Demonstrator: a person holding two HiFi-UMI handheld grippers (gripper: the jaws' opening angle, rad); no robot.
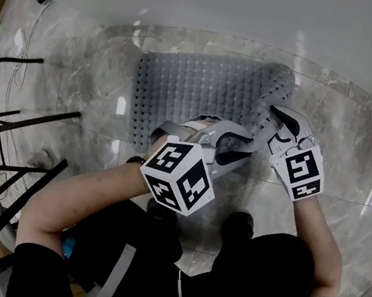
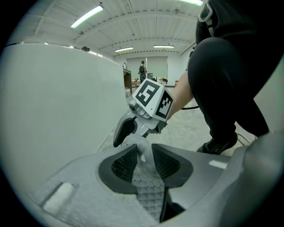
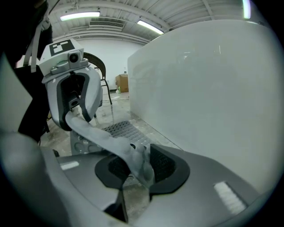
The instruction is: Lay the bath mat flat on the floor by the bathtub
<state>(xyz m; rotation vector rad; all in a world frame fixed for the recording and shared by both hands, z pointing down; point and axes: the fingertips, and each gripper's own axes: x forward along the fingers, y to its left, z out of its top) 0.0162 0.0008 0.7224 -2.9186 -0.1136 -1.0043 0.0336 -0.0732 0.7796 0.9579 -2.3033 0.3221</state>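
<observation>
A grey studded bath mat (image 1: 196, 86) lies on the marble floor right beside the white bathtub (image 1: 229, 11). Its near right corner is lifted and curled. My left gripper (image 1: 242, 150) is shut on that raised edge, and in the left gripper view a strip of mat (image 2: 148, 193) runs between its pads (image 2: 166, 164). Just to the right, my right gripper (image 1: 274, 120) pinches the same edge. In the right gripper view the folded mat edge (image 3: 102, 137) stretches from between my right gripper's jaws across to the left gripper (image 3: 77, 111). The rest of the mat (image 3: 120, 131) lies flat.
A black metal chair frame (image 1: 9, 116) stands on the floor at the left. The person's dark shoes (image 1: 238, 224) are planted just short of the mat. The tub wall (image 3: 208, 88) rises close along the mat's far side.
</observation>
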